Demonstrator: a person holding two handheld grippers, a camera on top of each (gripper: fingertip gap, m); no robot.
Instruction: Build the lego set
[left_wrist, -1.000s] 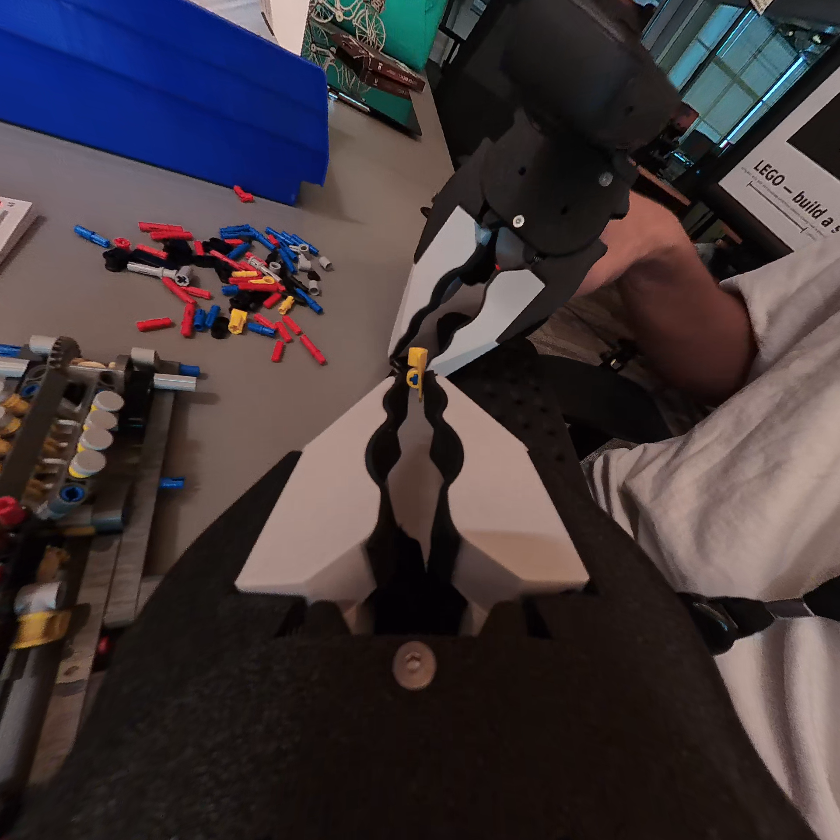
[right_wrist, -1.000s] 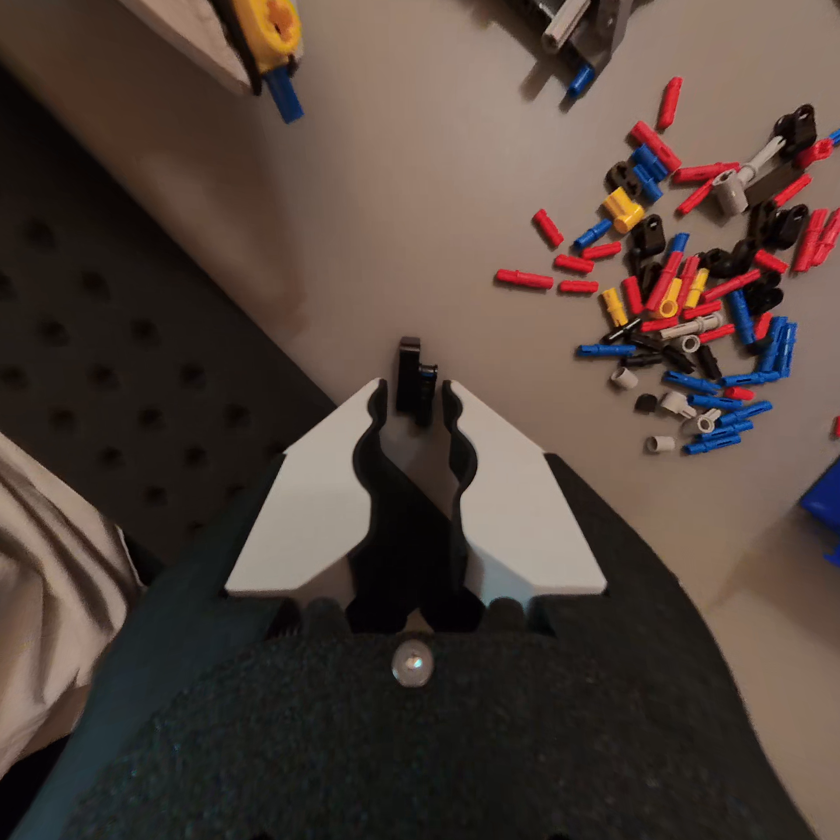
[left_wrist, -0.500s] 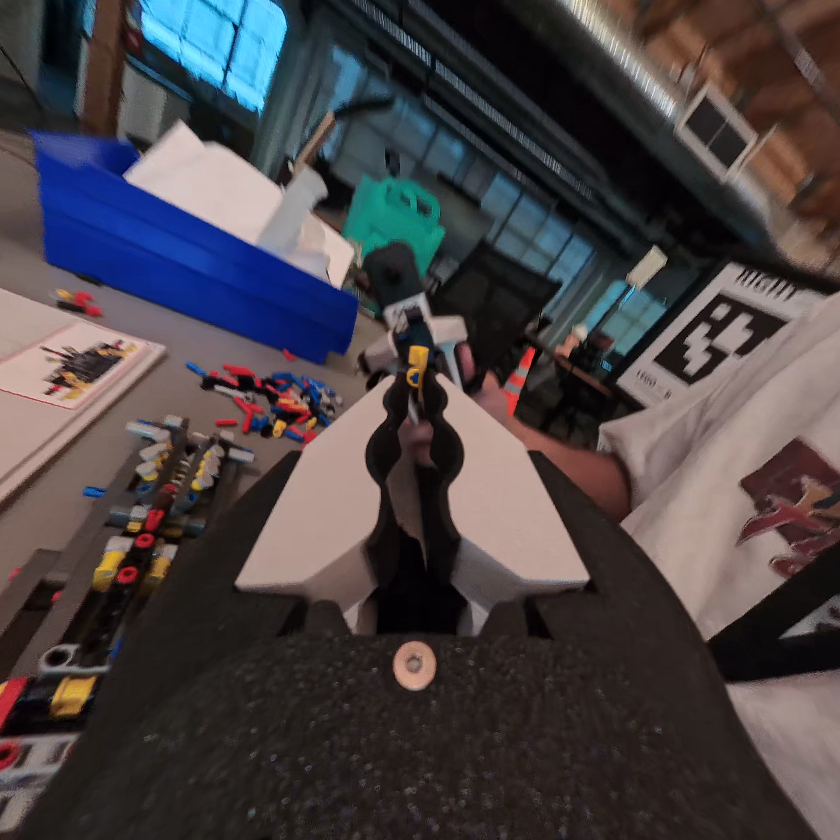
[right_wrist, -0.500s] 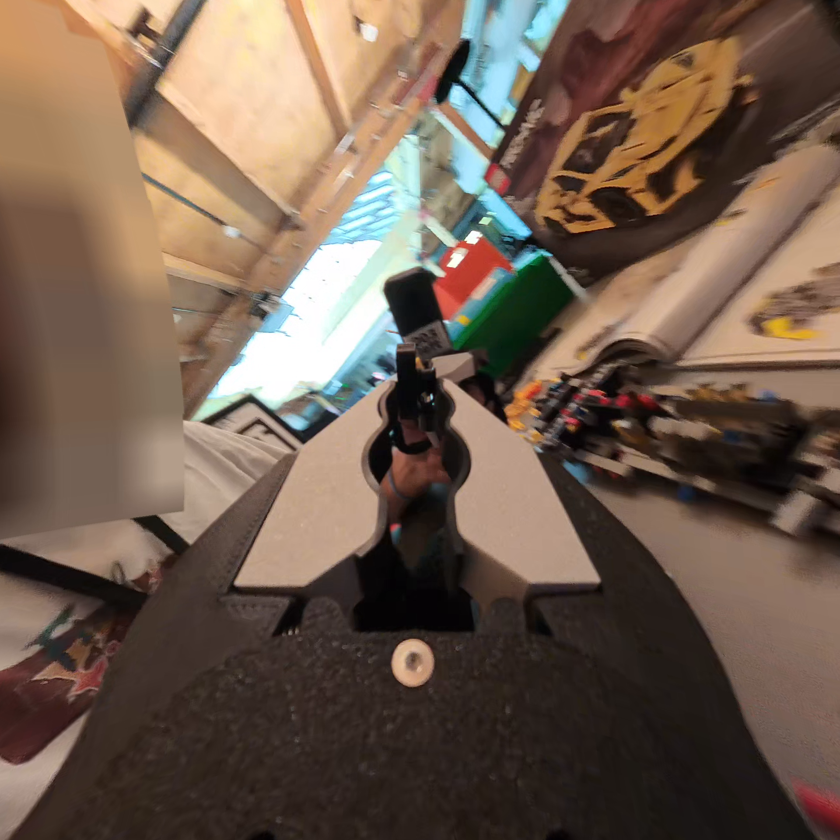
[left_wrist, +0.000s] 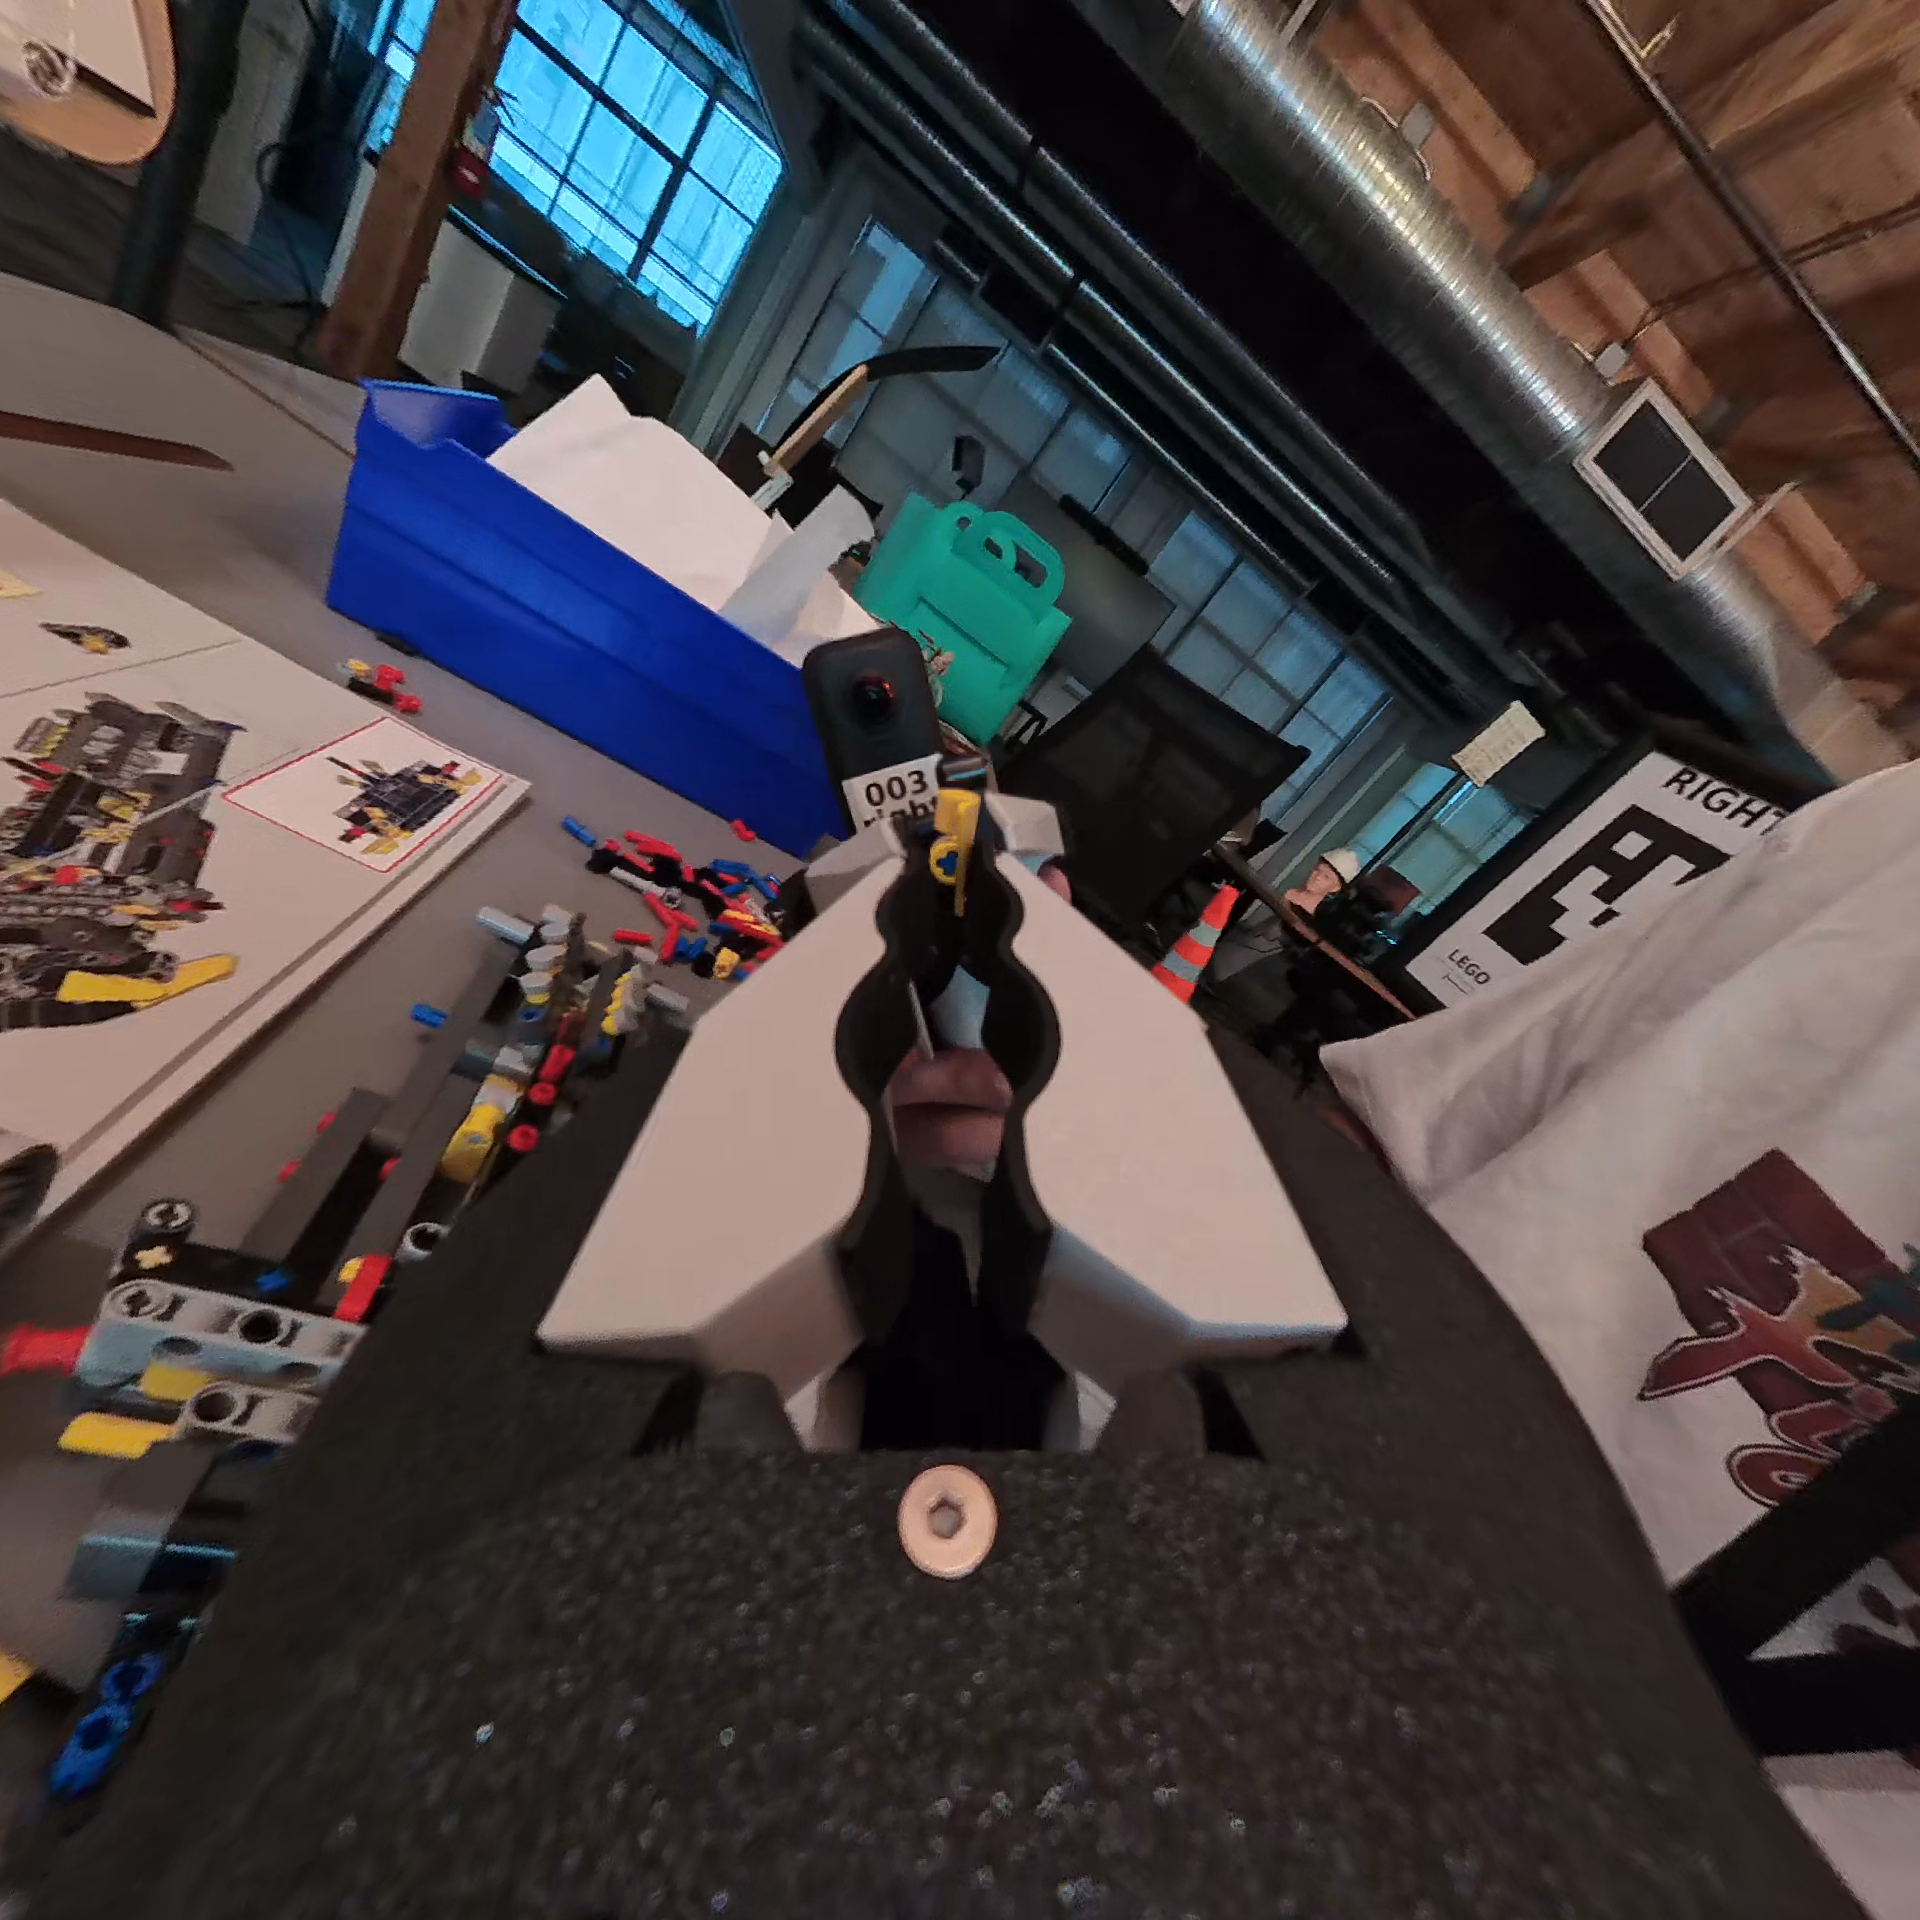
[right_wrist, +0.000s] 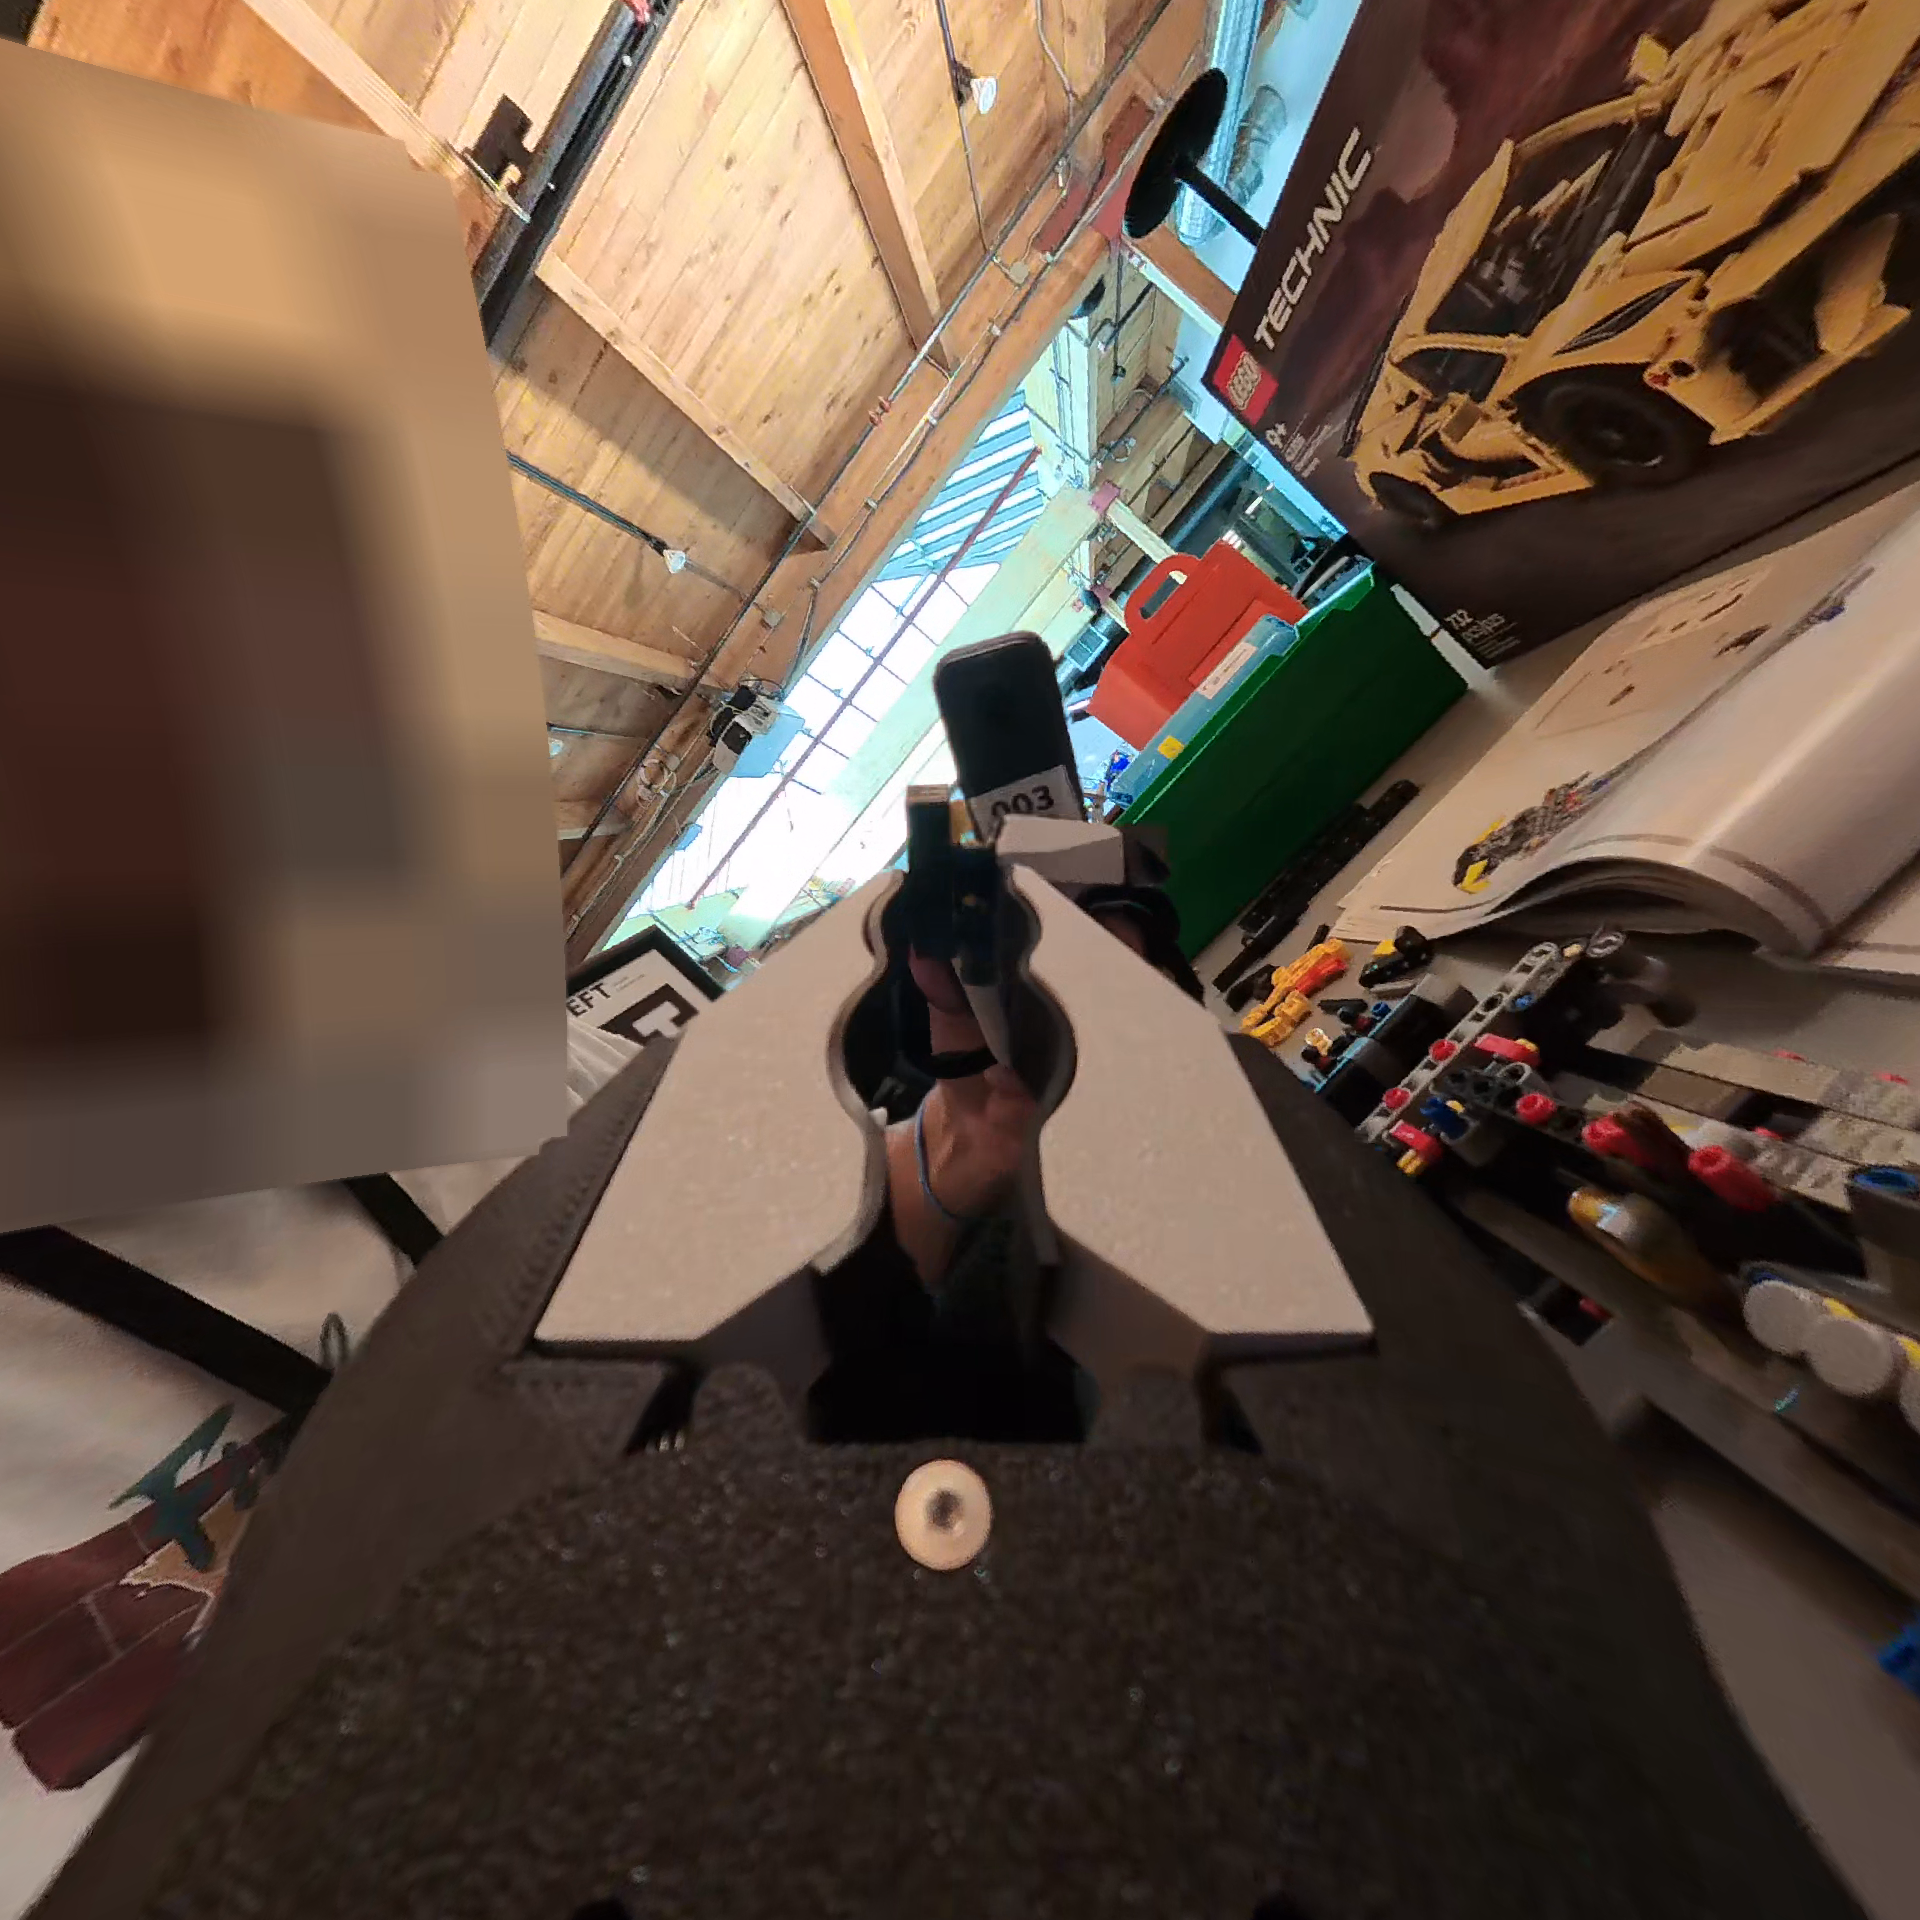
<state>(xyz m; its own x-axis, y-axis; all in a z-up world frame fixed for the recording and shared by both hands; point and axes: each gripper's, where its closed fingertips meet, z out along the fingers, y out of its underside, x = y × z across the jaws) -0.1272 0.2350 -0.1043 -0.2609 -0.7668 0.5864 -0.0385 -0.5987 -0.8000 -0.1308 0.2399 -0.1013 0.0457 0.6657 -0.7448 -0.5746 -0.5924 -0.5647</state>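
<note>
My left gripper (left_wrist: 951, 868) is shut on a small yellow piece (left_wrist: 953, 836) with a blue pin in it, held up in the air. My right gripper (right_wrist: 951, 899) is shut on a small black piece (right_wrist: 928, 878). The two grippers face each other tip to tip, and the yellow and black pieces meet between them. The right gripper's fingers (left_wrist: 1023, 826) show just behind the yellow piece in the left wrist view. The left gripper's fingers (right_wrist: 1060, 847) show behind the black piece in the right wrist view. Whether the two pieces are joined is hidden.
The partly built model (left_wrist: 540, 1039) lies on the grey table (left_wrist: 405, 935), also in the right wrist view (right_wrist: 1558, 1122). A pile of loose red, blue and black pieces (left_wrist: 696, 904), an open instruction booklet (left_wrist: 208, 831), a blue bin (left_wrist: 582, 623), a green bin (right_wrist: 1299, 748) and the set's box (right_wrist: 1558, 260) stand around. My left and right fingertips are right by each other.
Both grippers rose from over the table and tipped up to face each other. The yellow and black pieces came together tip to tip. Both stay shut on their pieces.
</note>
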